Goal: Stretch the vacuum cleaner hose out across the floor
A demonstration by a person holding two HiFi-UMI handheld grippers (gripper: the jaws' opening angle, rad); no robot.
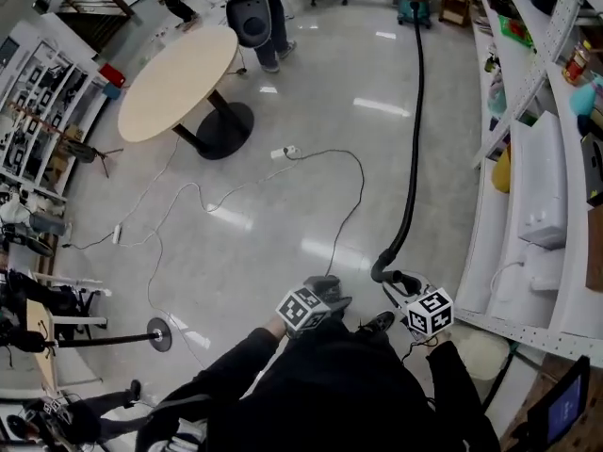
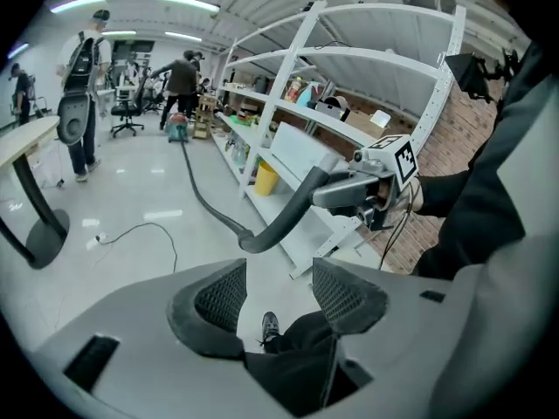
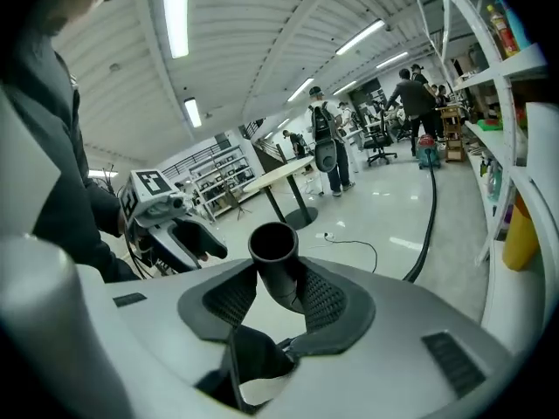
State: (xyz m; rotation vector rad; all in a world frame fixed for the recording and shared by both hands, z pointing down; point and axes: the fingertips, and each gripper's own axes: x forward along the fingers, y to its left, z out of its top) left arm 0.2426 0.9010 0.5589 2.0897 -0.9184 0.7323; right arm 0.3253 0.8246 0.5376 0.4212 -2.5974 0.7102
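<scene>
Though only one hose (image 1: 412,158), two hand-held grippers (image 1: 325,288) (image 1: 400,281).

The person (image 1: 339,389) wears black sleeves (image 1: 236,354) (grey left gripper (image 2: 278,293), dark ribbed fingers (image 2: 218,299)).

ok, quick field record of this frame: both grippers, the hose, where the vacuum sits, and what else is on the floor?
left gripper: open, nothing between the jaws
right gripper: shut on the open end of the hose
hose path: black, runs from the right gripper along the floor beside the shelves, with a tight bend near the grip
vacuum cleaner: at the far end of the hose
other floor items: white cable looping left of the hose, round table beyond it
</scene>
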